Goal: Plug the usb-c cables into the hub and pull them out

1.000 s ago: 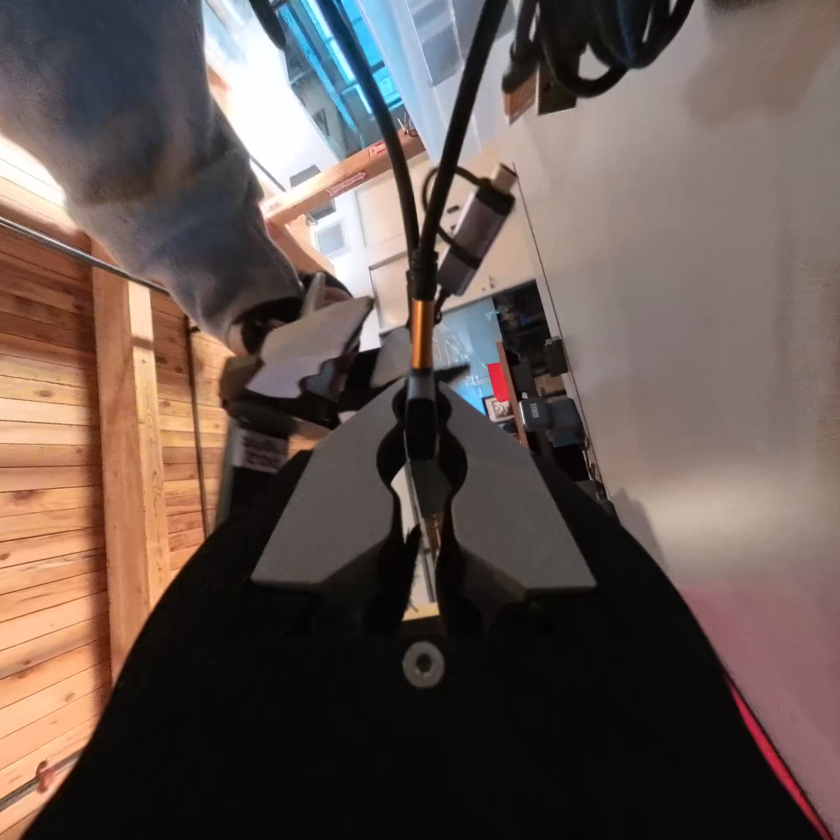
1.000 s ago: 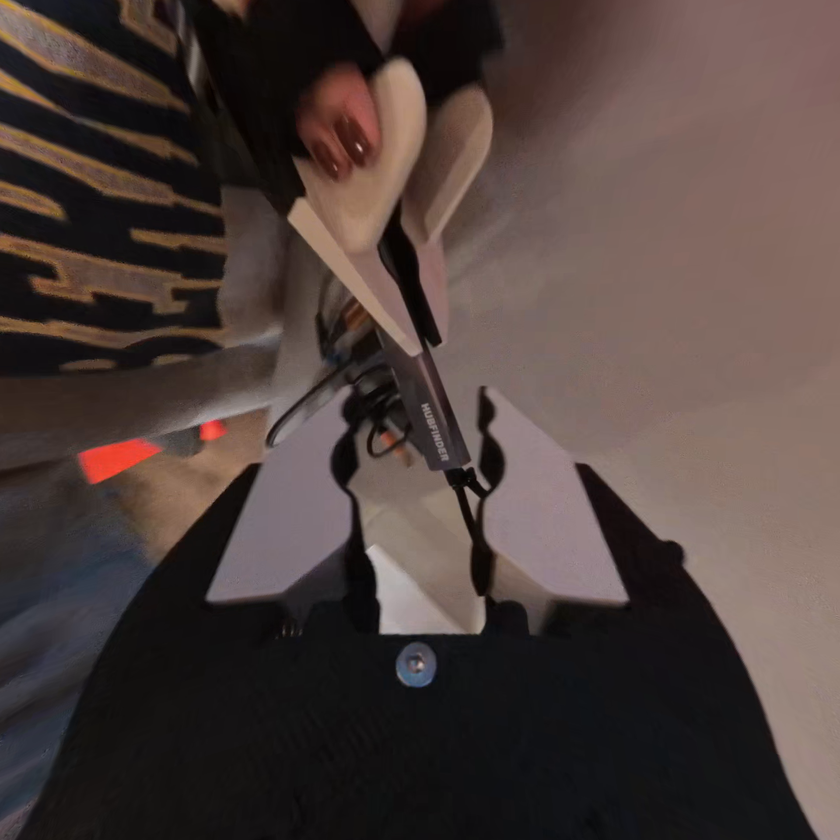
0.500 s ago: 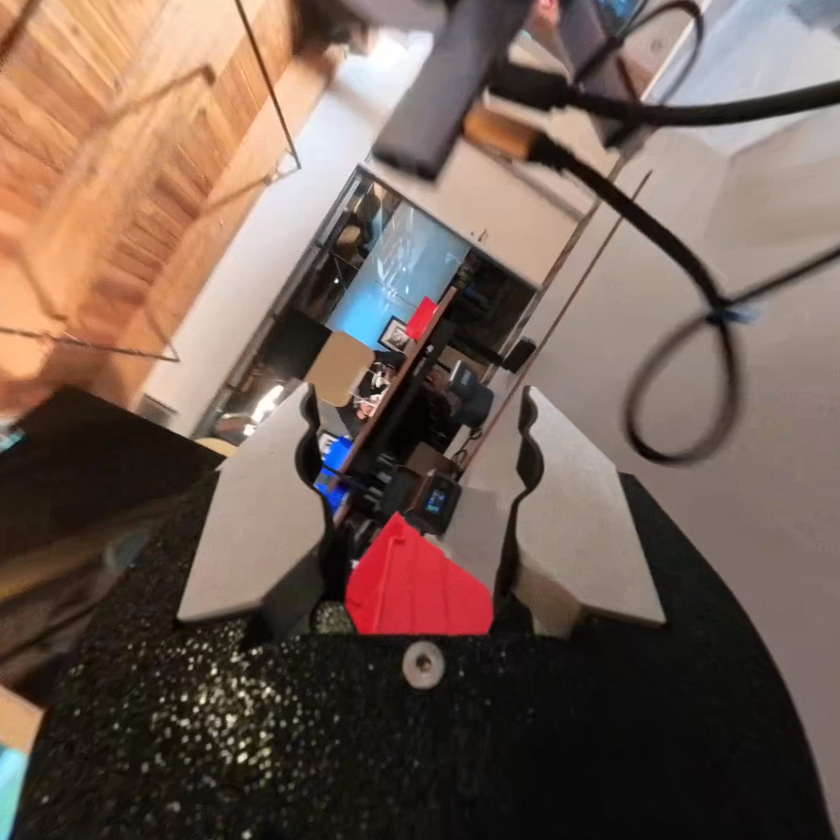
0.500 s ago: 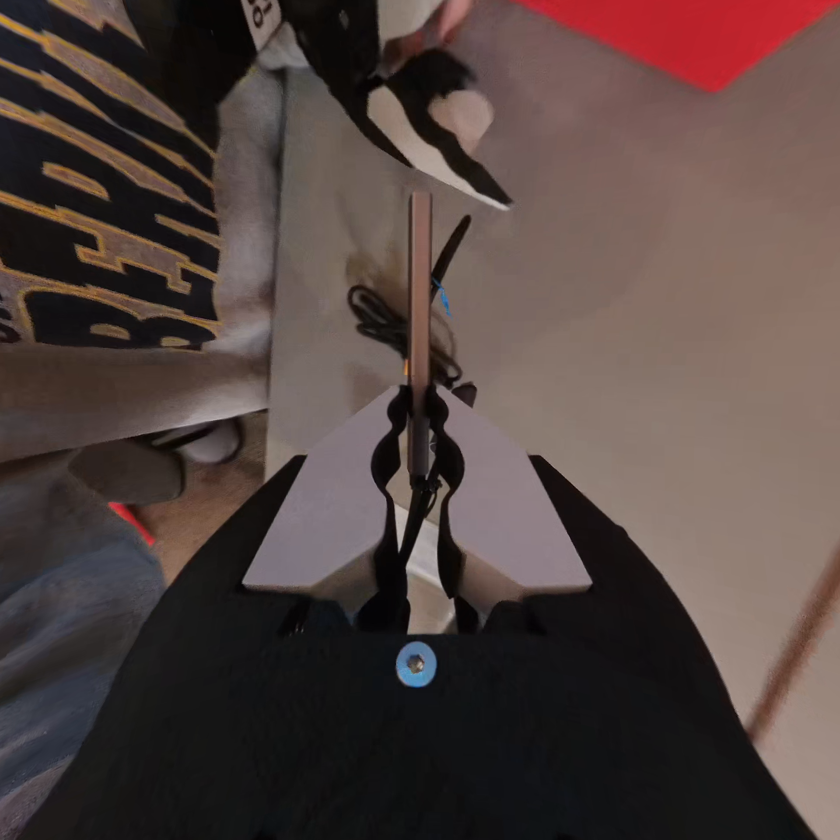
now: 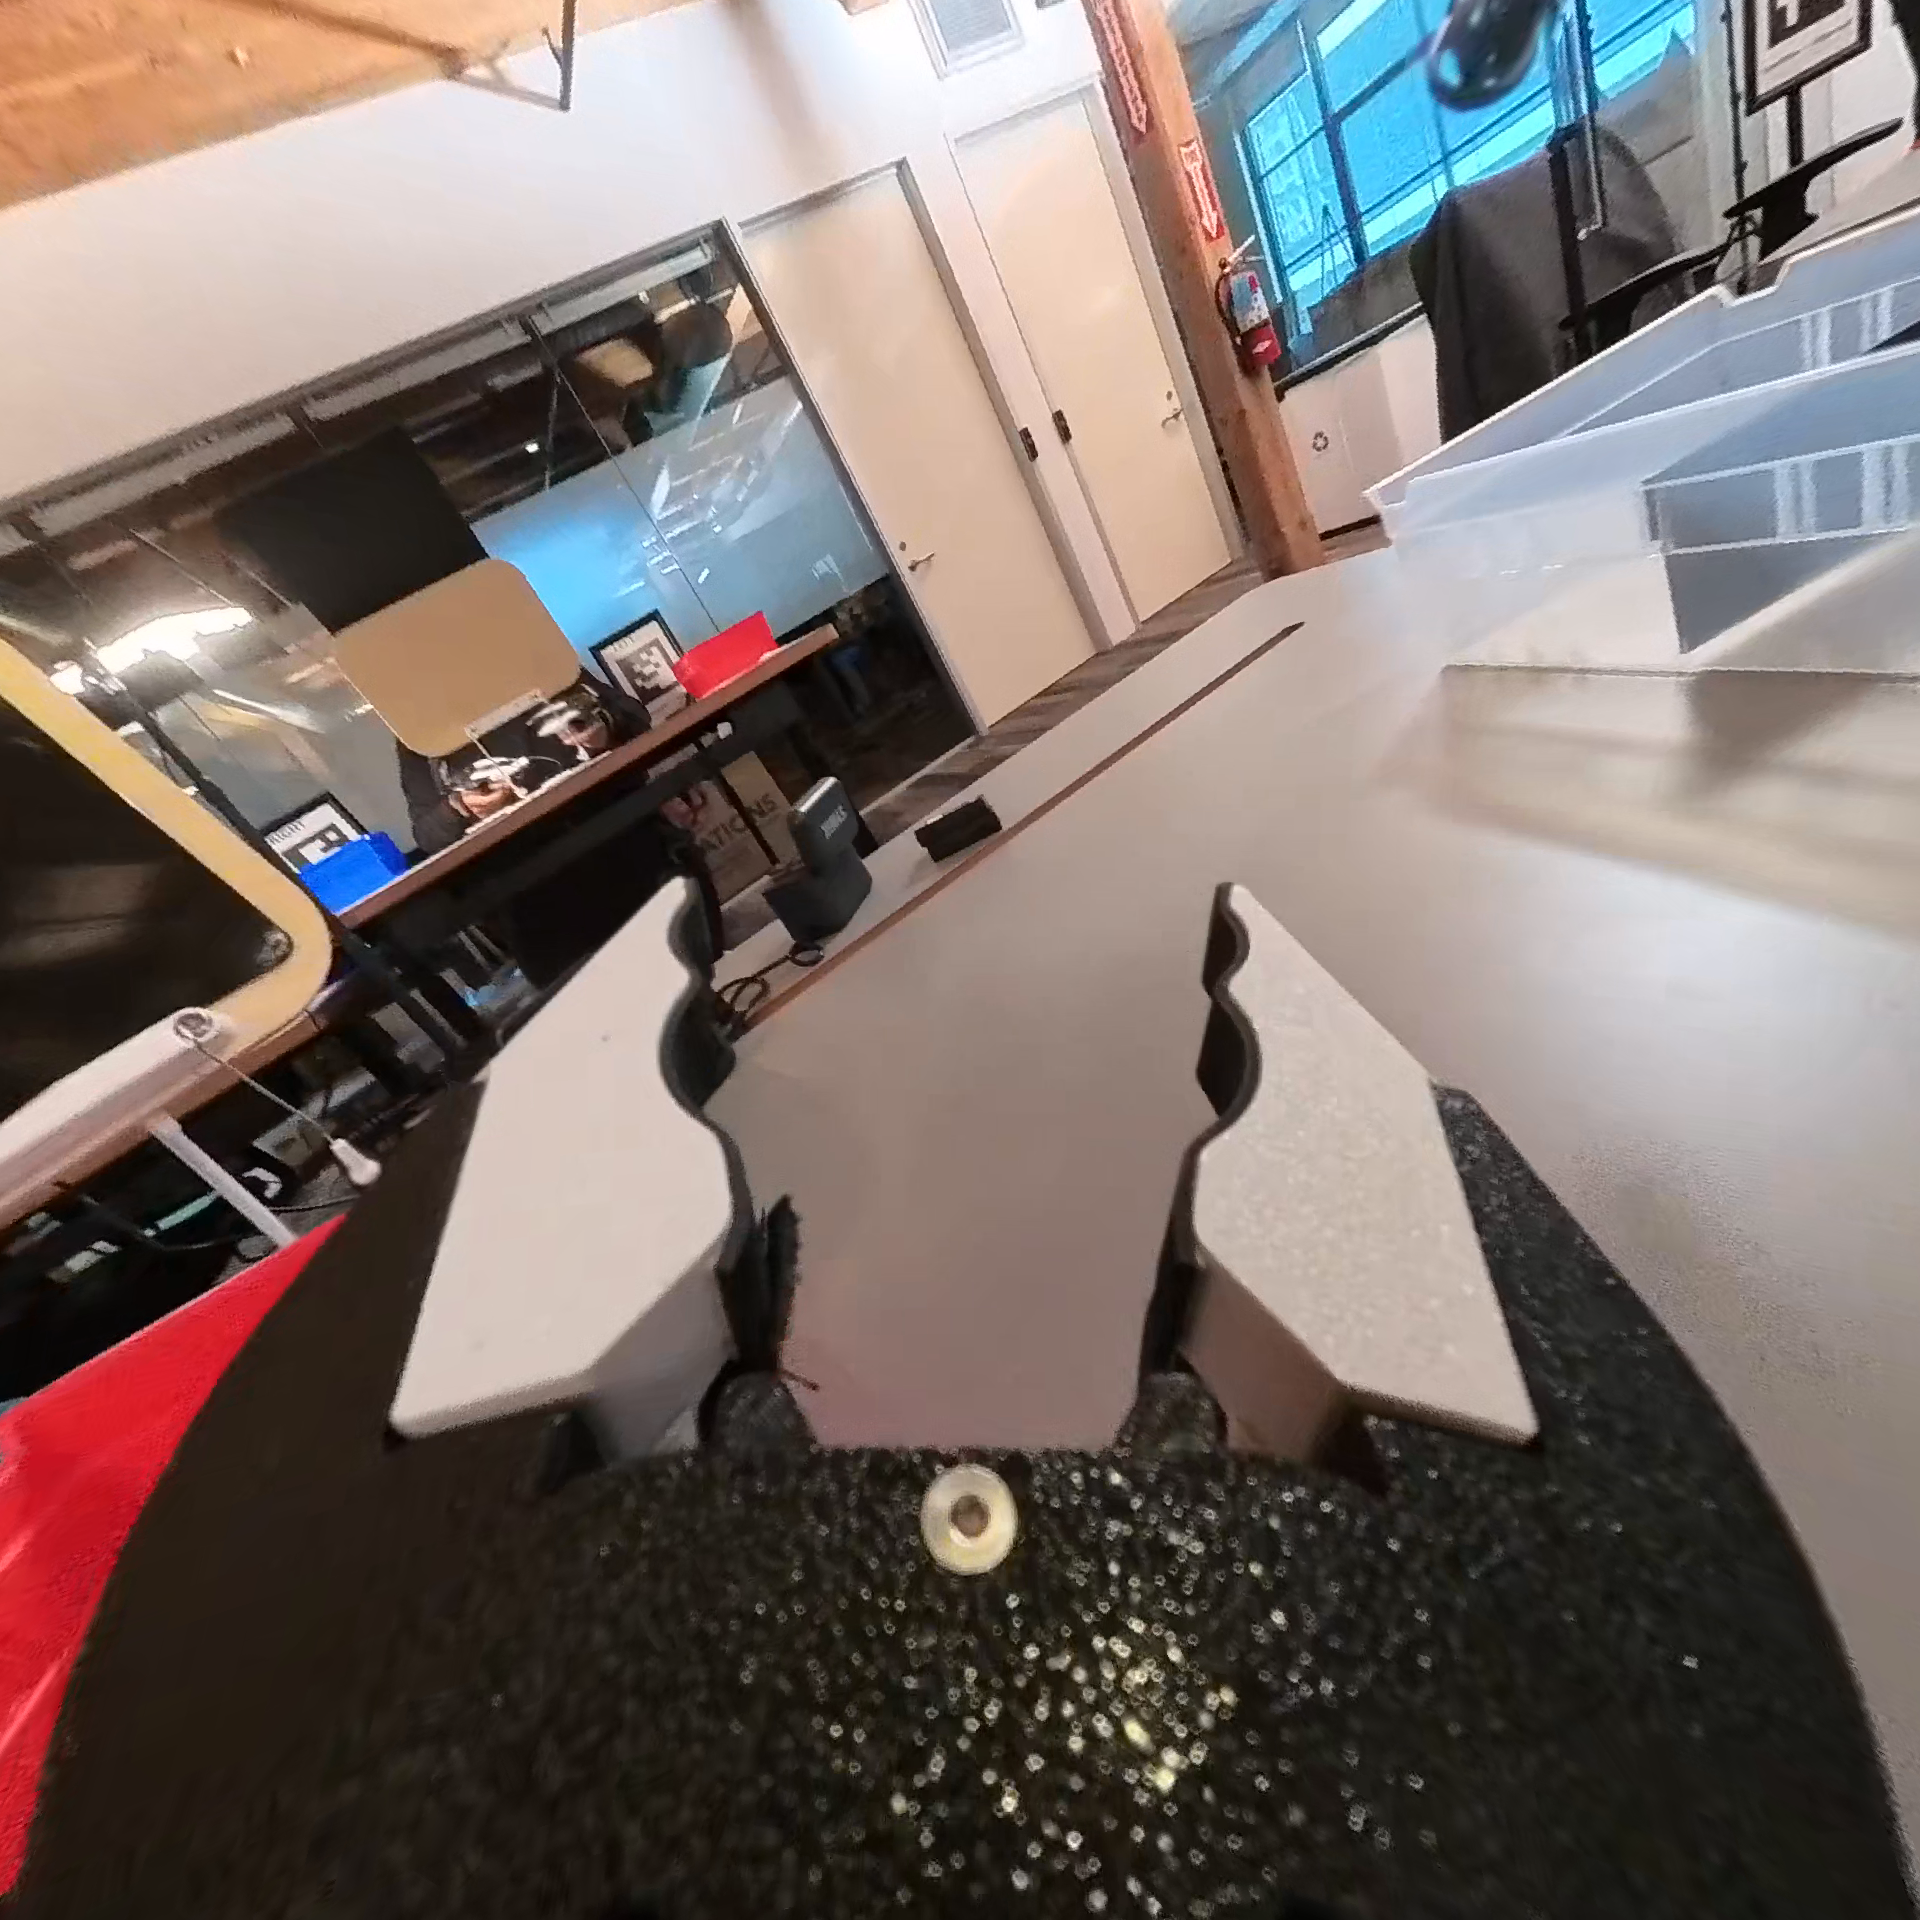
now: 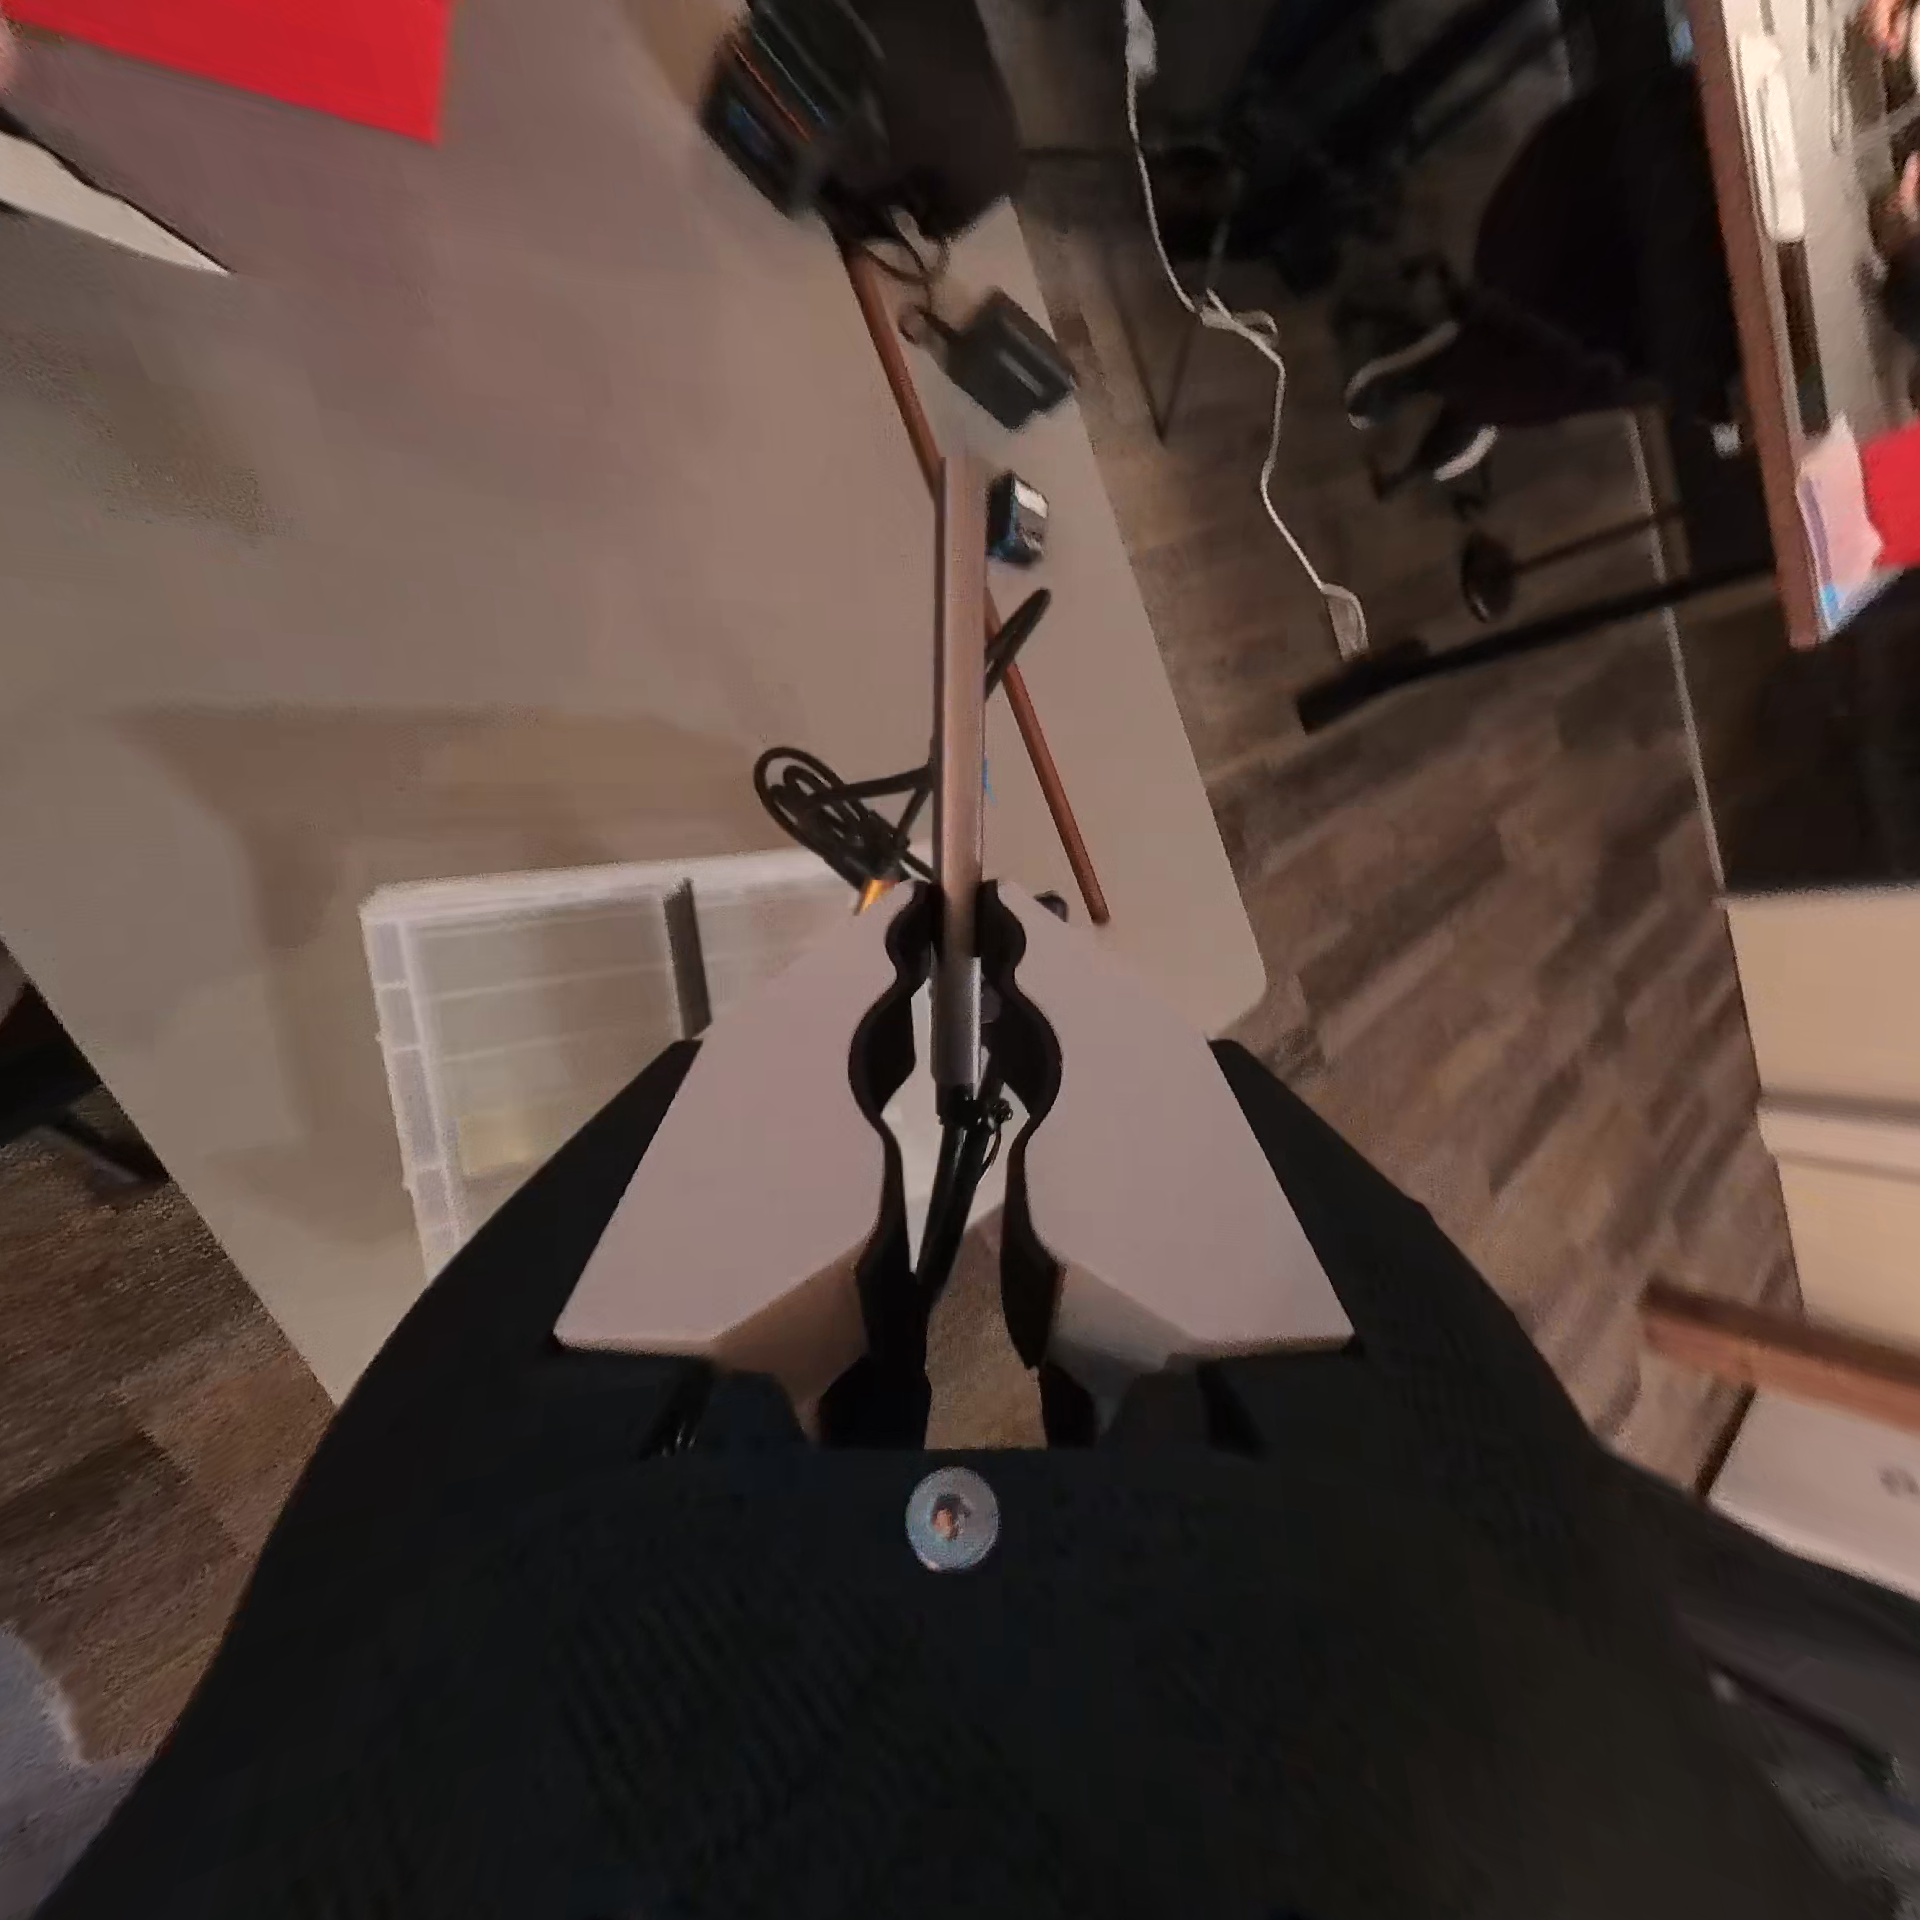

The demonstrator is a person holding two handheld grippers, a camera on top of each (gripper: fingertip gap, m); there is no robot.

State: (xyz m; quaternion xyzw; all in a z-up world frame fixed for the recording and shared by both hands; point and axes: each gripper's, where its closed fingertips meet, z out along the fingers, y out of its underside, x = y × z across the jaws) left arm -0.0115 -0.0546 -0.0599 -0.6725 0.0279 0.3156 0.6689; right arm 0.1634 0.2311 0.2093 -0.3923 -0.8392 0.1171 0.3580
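- My left tongs (image 5: 951, 997) stand wide apart with nothing between them; through the gap I see only bare grey bench (image 5: 1455, 1039), running from centre frame out to the right.
- My right tongs (image 6: 956, 920) are clamped on the hub (image 6: 958, 665), a thin grey slab seen edge-on, rising from the tips toward the middle of the frame.
- The hub's own black lead (image 6: 951, 1174) trails back between the tongs toward the camera.
- A loose coil of black usb-c cable (image 6: 821, 805) with an orange-collared plug (image 6: 871, 891) hangs or lies just left of the hub, centre frame; I cannot tell whether any plug is seated in a port.
- A clear plastic bin (image 6: 540, 997) sits on the bench at lower left of the right view.
- I judge the hub light, rigid and smooth-sided, so it could twist in a narrow pinch; gripping across its flat faces near the lead end looks sound.
- The cable is limp and springy; I would take it by the stiff plug collar, not the cord, so it can be pushed straight into the port.
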